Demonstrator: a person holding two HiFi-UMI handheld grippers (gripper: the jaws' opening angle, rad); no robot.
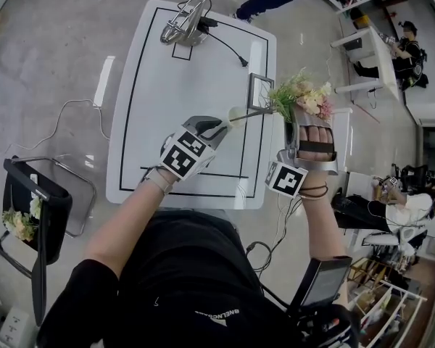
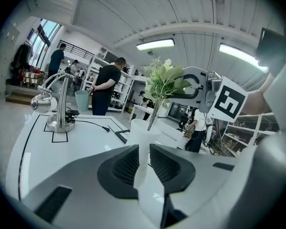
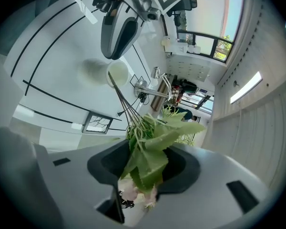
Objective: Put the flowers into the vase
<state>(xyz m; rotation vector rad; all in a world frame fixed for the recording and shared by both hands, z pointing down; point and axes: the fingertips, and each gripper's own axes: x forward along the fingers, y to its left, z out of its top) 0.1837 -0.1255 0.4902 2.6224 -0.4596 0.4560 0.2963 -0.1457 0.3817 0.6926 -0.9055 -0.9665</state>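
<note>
Flowers [image 1: 302,96], artificial pink-and-cream bunch with green leaves, clamped at leafy neck by right gripper [image 1: 305,116]; stem tips just inside mouth of white cylindrical vase [image 1: 235,116]. Vase pinched by left gripper [image 1: 222,125], tilted toward bunch, likely easing entry.

**Head view:** cam on person's head, faces fwd and steeply down. Takes in most of the white surface [image 1: 181,107] from above at mid range. Left hand-held gripper [image 1: 221,125] and right hand-held gripper [image 1: 306,118] sit at lower centre.

**Left gripper view:** cam low, looks along own jaws across the surface twd its far end. Vase [image 2: 142,132] v. close, tap stand [image 2: 59,104] far off at left.

**Right gripper view:** cam tilted, so the surface slants in frame. Looks along own jaws past the flowers [image 3: 148,142], v. close, twd the vase mouth.

**Shared by all 3:** vase, flowers, tap stand, surface.
</note>
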